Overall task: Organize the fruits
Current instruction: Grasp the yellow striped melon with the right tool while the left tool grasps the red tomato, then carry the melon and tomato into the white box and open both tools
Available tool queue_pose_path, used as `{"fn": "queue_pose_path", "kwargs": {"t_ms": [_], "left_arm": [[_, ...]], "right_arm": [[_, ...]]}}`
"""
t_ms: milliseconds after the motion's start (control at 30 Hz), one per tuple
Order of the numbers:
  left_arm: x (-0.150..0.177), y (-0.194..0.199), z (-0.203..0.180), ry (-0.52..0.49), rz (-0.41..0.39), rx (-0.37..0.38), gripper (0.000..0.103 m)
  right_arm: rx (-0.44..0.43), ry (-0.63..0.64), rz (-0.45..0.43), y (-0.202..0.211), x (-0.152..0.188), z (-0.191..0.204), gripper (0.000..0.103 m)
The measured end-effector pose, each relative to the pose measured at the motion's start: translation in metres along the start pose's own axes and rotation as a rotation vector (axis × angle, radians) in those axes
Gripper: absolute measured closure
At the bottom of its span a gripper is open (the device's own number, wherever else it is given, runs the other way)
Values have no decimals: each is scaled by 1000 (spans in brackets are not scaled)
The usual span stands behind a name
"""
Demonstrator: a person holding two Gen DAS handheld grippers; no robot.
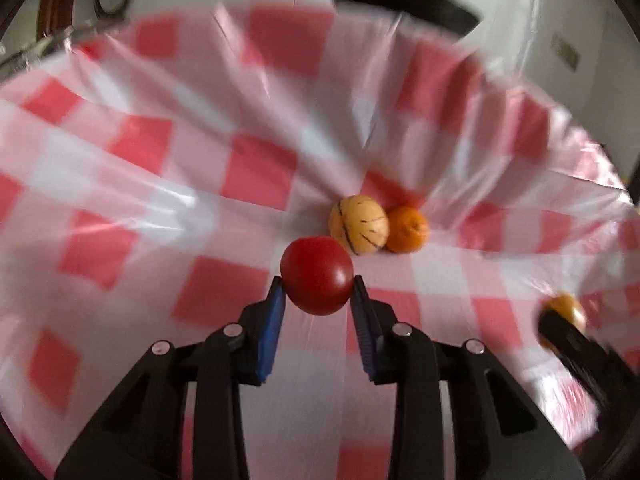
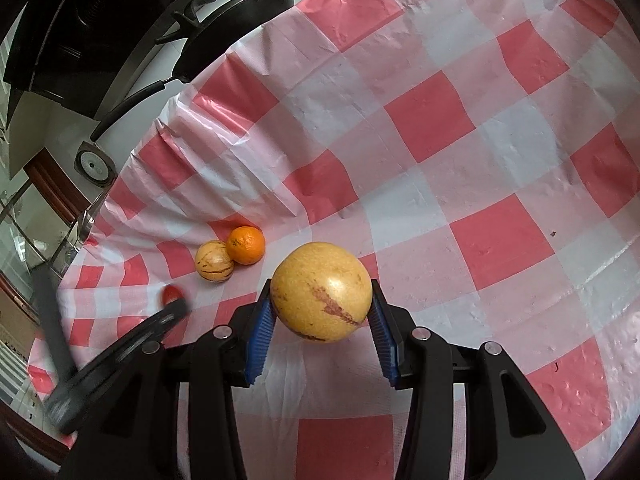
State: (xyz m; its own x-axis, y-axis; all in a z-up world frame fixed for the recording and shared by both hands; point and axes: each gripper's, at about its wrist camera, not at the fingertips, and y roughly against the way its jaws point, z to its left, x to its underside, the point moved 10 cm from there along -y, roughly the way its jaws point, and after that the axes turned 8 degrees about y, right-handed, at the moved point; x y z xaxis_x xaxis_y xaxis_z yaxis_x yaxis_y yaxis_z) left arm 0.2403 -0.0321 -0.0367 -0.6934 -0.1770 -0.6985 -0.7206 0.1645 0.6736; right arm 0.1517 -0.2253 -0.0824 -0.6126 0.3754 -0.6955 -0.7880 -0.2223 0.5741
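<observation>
Table (image 2: 460, 128), under a red-and-white checked plastic cloth (image 2: 432, 120), fills both views; the cloth is wrinkled and rides up in folds toward the upper left of the right-wrist frame, so fruit set there may roll.

Next in size is the melon (image 2: 322, 292), yellow with reddish streaks, at lower centre of the right-wrist frame. The right claw (image 2: 322, 312) pinches it between its blue pads, and the fruit bulges well past the fingertips. Judged from that, the hold is shallow; the claw should come down slowly and let go only once the melon sits on the cloth.

Up and left of it a smaller streaked melon (image 2: 214, 266) and an orange (image 2: 245, 245) lie touching each other on the table. They look like the gathering spot, so the carried fruits likely belong beside them.

Smallest is the tomato (image 1: 317, 275), centre of the left-wrist frame, pinched at its sides by the left claw (image 1: 318, 292). It seems to hang just short of the pair. A soft fruit, it wants a light squeeze and a low release close to the small melon, without knocking the pair apart.

The left claw shows blurred at lower left of the right-wrist frame, near the right one; the two should approach one at a time to avoid a bump.
</observation>
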Motion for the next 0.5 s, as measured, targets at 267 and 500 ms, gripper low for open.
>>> {"fn": "queue_pose_path", "kwargs": {"t_ms": [267, 500], "left_arm": [[58, 109, 54, 114, -103, 11, 69], [90, 131, 83, 213, -73, 14, 69]], "right_arm": [[1, 1, 1, 0, 0, 1, 58], [6, 0, 8, -1, 0, 0, 58]]}}
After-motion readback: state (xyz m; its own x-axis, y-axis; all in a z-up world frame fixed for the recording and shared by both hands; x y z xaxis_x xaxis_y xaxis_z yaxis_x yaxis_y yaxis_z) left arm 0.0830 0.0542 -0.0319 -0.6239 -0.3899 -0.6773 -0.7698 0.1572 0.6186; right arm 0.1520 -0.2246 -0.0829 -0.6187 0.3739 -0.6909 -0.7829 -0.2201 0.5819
